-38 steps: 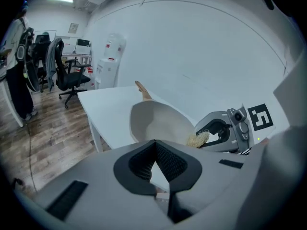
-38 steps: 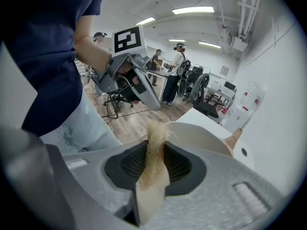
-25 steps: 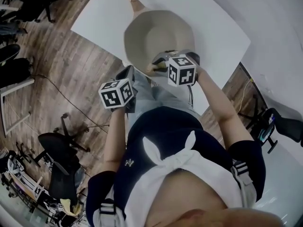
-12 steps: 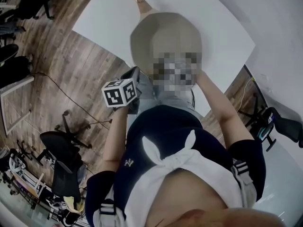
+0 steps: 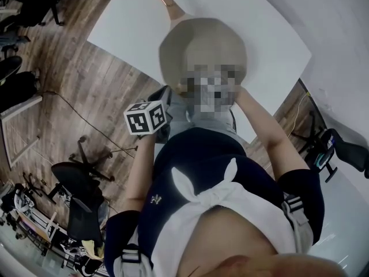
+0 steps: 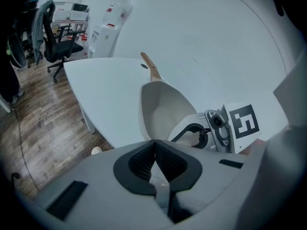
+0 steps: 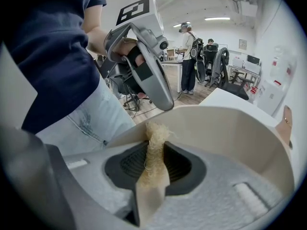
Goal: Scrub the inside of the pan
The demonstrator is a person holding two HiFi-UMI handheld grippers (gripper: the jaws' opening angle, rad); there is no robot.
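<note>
Pressure counts here: the right tool [image 7: 154, 153], pinching a fibrous scrub pad [image 7: 156, 134] just over the near wall of the pan [image 7: 230, 128], should sweep overlapping circles inside (left tool [image 6: 155, 150], pressed together and empty, sits beside its rim).

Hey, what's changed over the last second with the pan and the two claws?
No clear change shows, and the head view now hides the right claw. Nothing was taken hold of or let go. The right claw is still shut on the scrub pad by the near rim of the pan. The left claw is still shut and empty beside it, and the pan stays on the white table.
</note>
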